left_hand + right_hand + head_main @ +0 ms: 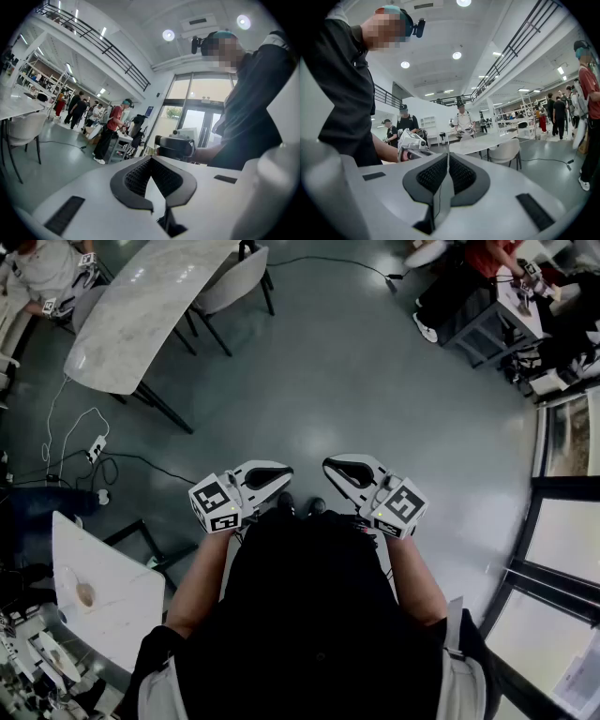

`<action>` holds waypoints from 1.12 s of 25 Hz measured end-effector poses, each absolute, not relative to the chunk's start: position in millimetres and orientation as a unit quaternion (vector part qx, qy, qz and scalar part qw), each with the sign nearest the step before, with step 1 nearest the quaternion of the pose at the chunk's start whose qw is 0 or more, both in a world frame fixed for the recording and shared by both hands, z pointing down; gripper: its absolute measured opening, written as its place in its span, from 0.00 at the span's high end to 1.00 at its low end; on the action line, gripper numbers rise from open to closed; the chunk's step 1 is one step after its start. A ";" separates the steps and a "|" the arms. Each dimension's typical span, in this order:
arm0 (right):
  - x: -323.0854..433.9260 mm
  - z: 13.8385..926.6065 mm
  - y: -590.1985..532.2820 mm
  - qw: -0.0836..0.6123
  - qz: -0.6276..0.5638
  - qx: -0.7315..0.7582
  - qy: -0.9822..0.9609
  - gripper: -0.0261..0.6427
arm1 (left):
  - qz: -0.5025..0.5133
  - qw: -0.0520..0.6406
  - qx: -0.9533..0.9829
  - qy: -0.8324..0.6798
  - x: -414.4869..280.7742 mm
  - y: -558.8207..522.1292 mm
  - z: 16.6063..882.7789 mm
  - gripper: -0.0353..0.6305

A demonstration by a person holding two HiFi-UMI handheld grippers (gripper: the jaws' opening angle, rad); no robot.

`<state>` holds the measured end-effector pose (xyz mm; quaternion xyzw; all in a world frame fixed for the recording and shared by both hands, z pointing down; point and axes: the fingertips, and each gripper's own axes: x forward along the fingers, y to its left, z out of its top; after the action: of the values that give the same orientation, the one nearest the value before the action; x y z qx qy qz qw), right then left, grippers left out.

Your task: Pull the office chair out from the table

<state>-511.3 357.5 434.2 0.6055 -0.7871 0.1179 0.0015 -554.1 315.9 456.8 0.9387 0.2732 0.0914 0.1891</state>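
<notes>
Glossy grey floor (356, 381) lies open between the person and the long white marble table (141, 306) at upper left. One pale grey shell chair (234, 277) sits tucked against the table's right edge. Dark window frames (562, 488) bound the right side. The two grippers, left gripper (281, 474) and right gripper (333, 467), are held level before the torso on bent forearms, tips facing. Both have their jaws pressed together on nothing.
</notes>
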 end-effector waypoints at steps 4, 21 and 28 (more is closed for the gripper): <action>-509.5 447.9 377.0 0.022 0.135 0.605 -0.784 0.92 | 0.095 0.198 0.938 0.268 -543.4 324.1 455.5 0.93; -469.0 453.9 398.7 -0.014 0.141 0.604 -0.784 0.92 | 0.098 0.160 0.962 0.199 -527.8 324.9 451.1 0.93; -454.5 463.4 406.8 -0.029 0.139 0.607 -0.782 0.92 | 0.116 0.167 0.969 0.139 -538.9 298.2 461.4 0.93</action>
<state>-454.5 406.8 463.4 0.6073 -0.7817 0.1393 -0.0287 -538.9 298.2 461.4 0.9693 0.1387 0.1156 0.1671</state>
